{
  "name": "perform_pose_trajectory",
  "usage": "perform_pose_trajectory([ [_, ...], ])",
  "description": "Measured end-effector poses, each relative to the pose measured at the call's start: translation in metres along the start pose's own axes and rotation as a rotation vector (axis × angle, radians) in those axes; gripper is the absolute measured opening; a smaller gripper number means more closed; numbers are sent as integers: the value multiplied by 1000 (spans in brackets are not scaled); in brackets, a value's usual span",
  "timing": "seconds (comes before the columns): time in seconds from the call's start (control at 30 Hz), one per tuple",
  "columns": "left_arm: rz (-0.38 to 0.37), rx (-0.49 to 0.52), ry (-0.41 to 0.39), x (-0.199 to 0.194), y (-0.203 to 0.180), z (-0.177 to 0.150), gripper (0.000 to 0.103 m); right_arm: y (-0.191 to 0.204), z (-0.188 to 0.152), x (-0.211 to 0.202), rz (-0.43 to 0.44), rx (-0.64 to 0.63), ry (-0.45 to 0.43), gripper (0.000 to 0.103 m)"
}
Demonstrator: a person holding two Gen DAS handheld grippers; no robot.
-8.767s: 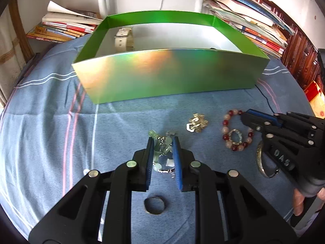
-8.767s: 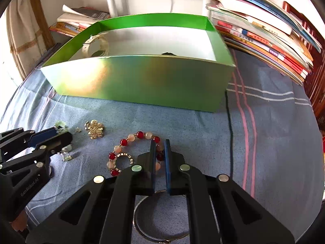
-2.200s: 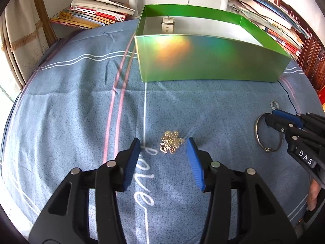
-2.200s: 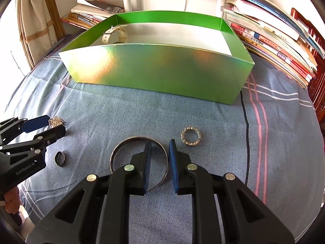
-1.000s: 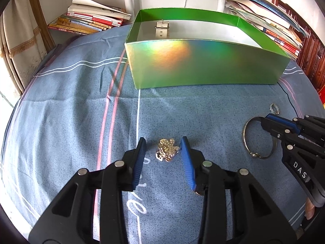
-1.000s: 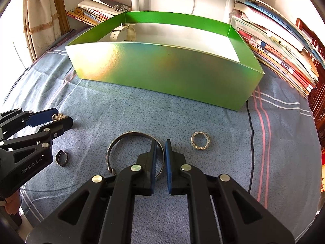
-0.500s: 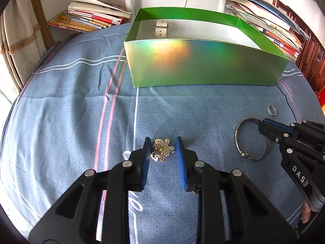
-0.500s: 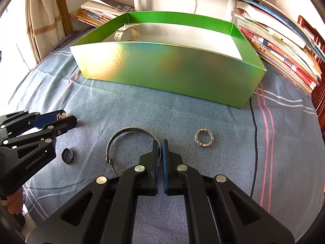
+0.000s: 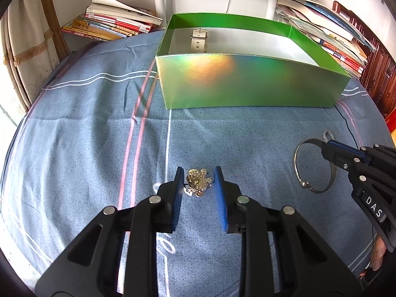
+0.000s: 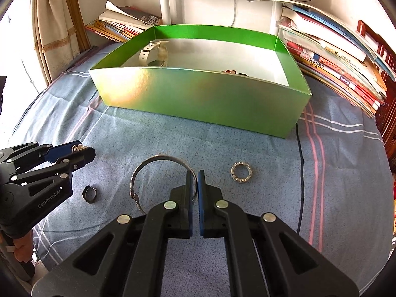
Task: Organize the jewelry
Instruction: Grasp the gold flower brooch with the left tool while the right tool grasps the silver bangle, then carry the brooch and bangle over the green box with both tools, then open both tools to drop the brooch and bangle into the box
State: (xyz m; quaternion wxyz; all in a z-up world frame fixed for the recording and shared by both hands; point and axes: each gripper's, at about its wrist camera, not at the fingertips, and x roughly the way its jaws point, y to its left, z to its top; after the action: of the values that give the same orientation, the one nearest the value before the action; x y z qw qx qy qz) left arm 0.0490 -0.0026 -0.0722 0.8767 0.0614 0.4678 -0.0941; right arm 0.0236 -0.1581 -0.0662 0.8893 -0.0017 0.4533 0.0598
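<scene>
Since earlier: both claws have narrowed; the left one's pads have come in around the brooch, and the right one's have come together on the bangle's rim. Beaded bracelets seen on the cloth 8.8 s ago are gone from it.
Left claw (image 9: 198, 182): partly spread, pads flanking the gold flower brooch (image 9: 198, 182) at lower centre of the left wrist view; pads sit just beside it, and contact cannot be confirmed.
Right claw (image 10: 194, 185): pressed nearly together, pinching the right side of the silver bangle (image 10: 158, 159) at lower centre of the right wrist view.
Step in hand: judged as a two-handed pick-up, brooch and bangle both about to be lifted.
Next move: likely finish the squeeze on the brooch, then raise both pieces and carry them up-frame over the near wall of the green box (image 10: 198, 101).
Still on the cloth: sparkly ring (image 10: 241, 172) just right of the right claw; dark ring (image 10: 89, 194) at lower left of that view, near the left claw.
Inside the box: white watch (image 10: 154, 54) at its left end; some dark and red pieces at its right, mostly hidden by the wall.
Surface: blue striped cloth (image 9: 74, 123), with stacked books (image 9: 113, 23) in the upper corners.
</scene>
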Motion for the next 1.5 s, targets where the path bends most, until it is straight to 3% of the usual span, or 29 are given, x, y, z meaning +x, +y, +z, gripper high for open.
perform_pose_trajectory([
  [0.4,-21,-2,-17,-7,2,8,24,-3,6,-6,6,9,-17,5],
  [0.53,-44,-7,-74,-28,11,36,24,-13,30,-30,-31,23,-117,5],
  [0.73,-20,26,-176,-51,6,92,24,-32,82,-55,-46,51,-261,5],
  [0.93,-101,45,-125,-12,-6,141,25,-50,126,-12,-58,75,-188,5],
  [1.03,-140,35,-68,19,-7,151,25,-62,132,17,-112,105,-149,5],
  [1.17,-131,20,-28,47,-10,161,25,-75,135,47,-106,129,-108,5],
  [1.27,-125,10,-27,53,-11,162,25,-77,130,52,-82,136,-113,14],
  [1.33,-122,6,-33,52,-10,160,31,-79,129,46,-69,142,-118,27],
  [1.37,-119,3,-43,49,-8,158,39,-80,126,40,-67,150,-123,30],
  [1.5,-79,-7,-74,30,2,146,42,-80,109,0,-39,184,-138,40],
])
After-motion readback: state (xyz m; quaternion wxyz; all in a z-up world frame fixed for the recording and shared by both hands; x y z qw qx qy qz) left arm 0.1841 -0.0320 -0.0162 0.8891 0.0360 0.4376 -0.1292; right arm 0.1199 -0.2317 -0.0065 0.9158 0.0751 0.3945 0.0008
